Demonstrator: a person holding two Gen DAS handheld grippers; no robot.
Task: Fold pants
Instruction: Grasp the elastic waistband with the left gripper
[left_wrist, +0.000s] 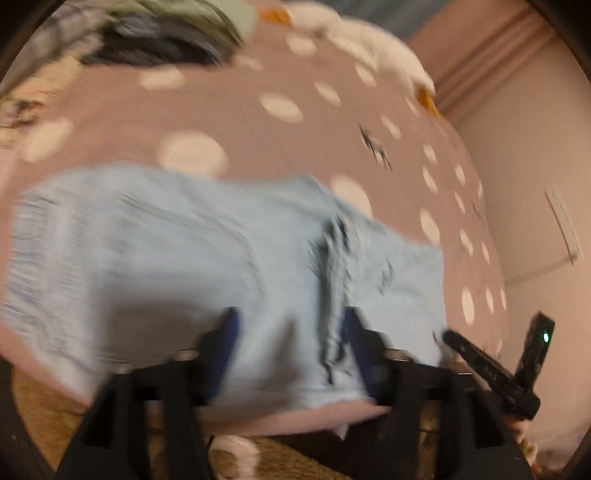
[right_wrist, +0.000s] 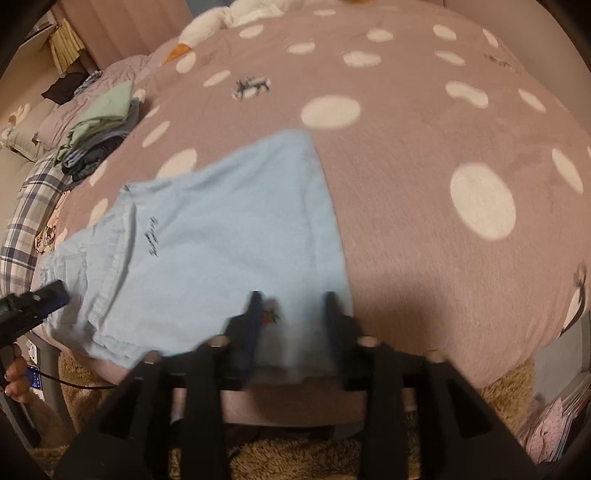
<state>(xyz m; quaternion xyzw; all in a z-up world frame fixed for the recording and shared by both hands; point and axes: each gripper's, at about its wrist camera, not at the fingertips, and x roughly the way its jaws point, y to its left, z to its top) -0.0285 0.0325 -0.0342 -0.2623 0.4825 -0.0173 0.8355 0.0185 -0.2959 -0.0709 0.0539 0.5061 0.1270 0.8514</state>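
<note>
Light blue pants (right_wrist: 221, 236) lie flat on a mauve bedspread with white spots (right_wrist: 424, 155), near the bed's front edge. They also show in the left wrist view (left_wrist: 177, 258), blurred. My left gripper (left_wrist: 291, 332) is open over the waist end of the pants, a fly seam between its fingers. It appears in the right wrist view (right_wrist: 44, 295) at the far left. My right gripper (right_wrist: 293, 314) is open over the leg end of the pants, at the front edge. It appears in the left wrist view (left_wrist: 491, 365) at the right.
A stack of folded clothes (right_wrist: 99, 136) sits at the bed's left side, beside a plaid cloth (right_wrist: 26, 221). A white plush toy (right_wrist: 229, 18) lies at the far end. A shaggy tan rug (right_wrist: 295, 458) covers the floor below the bed edge.
</note>
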